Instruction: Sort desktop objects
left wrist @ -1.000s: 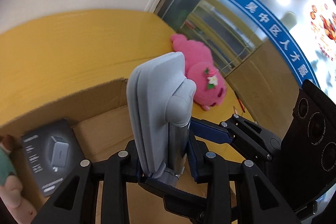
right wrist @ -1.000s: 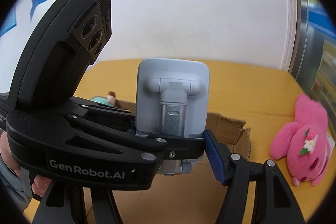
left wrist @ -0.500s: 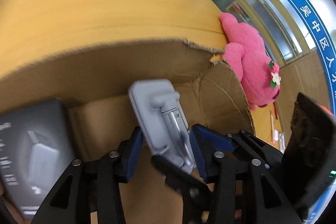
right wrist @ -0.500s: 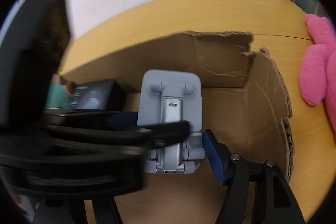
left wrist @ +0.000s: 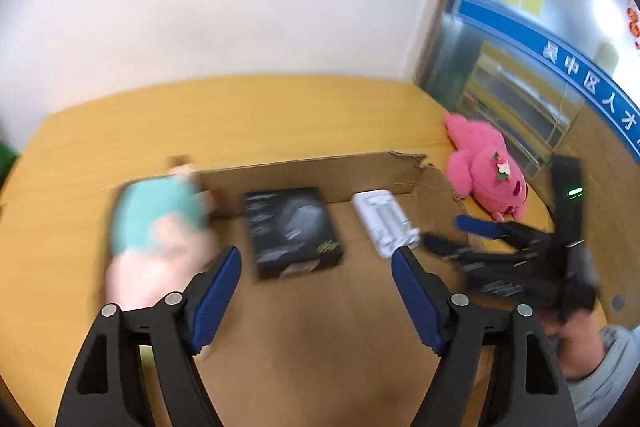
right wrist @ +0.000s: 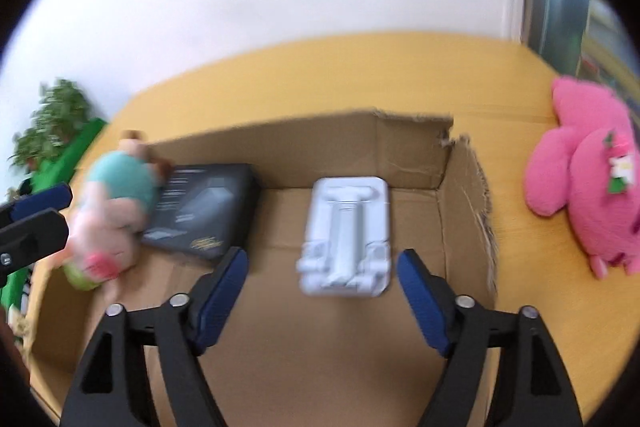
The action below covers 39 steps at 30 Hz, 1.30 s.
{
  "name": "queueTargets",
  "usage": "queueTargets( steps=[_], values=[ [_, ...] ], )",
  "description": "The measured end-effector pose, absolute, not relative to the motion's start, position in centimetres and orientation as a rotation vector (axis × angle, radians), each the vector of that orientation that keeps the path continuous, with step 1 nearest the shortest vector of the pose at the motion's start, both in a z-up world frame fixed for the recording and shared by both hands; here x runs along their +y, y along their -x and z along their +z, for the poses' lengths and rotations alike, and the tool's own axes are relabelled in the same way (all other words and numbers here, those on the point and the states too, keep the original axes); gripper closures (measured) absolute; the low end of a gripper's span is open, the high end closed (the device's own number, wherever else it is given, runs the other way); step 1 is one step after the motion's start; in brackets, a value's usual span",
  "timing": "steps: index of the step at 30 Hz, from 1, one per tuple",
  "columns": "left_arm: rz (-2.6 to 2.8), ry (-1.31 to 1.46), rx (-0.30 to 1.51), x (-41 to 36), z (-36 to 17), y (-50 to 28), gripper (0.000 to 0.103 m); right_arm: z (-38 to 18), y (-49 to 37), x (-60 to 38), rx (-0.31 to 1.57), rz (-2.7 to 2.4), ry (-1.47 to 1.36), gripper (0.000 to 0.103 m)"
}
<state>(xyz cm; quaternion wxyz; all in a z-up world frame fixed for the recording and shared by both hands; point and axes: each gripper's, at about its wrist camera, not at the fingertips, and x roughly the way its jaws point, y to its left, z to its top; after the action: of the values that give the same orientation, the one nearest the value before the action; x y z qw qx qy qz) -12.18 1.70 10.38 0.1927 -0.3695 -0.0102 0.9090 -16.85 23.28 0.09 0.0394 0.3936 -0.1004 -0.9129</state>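
The cardboard box (right wrist: 460,203) lies open on top, so its floor can be reached from above. Its near floor is bare brown card, wide enough for open jaws. Further in, the grey phone stand (right wrist: 346,239) lies flat in the middle and the black carton (right wrist: 200,207) sits to its left, a strip of bare floor between them. A doll in a teal top (right wrist: 116,203) leans over the box's left edge, crowding that side. The back wall and torn right wall close off those flanks. Outside, the pink plush (right wrist: 588,187) occupies the worktop (right wrist: 320,79) to the right; behind the box the worktop is bare.
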Motion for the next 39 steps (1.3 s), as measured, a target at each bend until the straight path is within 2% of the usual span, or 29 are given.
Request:
queueTargets(
  steps=[4, 6, 10, 11, 15, 21, 26, 39],
  values=[
    [2.677, 1.009, -0.103, -3.5, 10.2, 5.2, 0.018, 4.4, 11.1, 20.7, -0.276, -2.753, -0.998, 0.021],
    [2.749, 1.017, -0.112, -6.1, 9.8, 1.4, 0.018, 4.7, 8.8, 20.1, -0.237, -2.776, -0.937, 0.02],
    [2.863, 1.027, -0.159, -9.7, 8.7, -4.7, 0.017, 5.7, 5.0, 18.6, -0.15, -2.823, -0.908, 0.02],
    [2.874, 1.032, -0.182, -10.3, 8.3, -6.1, 0.013, 5.7, 4.3, 18.2, -0.131, -2.831, -0.906, 0.02],
    [2.902, 1.044, -0.226, -11.7, 6.9, -10.0, 0.011, 4.8, 1.9, 17.3, -0.154, -2.8, -0.929, 0.02],
    [2.877, 1.068, -0.253, -11.3, 5.7, -12.8, 0.011, 3.2, 0.0, 15.7, -0.126, -2.715, -0.98, 0.02],
    [2.814, 1.076, -0.207, -9.5, 5.1, -14.0, 0.011, 2.1, -1.6, 15.1, -0.104, -2.675, -1.022, 0.02],
    [2.661, 1.132, -0.232, -6.3, 3.6, -13.3, 0.011, 0.7, -4.8, 15.8, -0.074, -2.672, -1.078, 0.02]
  ],
)
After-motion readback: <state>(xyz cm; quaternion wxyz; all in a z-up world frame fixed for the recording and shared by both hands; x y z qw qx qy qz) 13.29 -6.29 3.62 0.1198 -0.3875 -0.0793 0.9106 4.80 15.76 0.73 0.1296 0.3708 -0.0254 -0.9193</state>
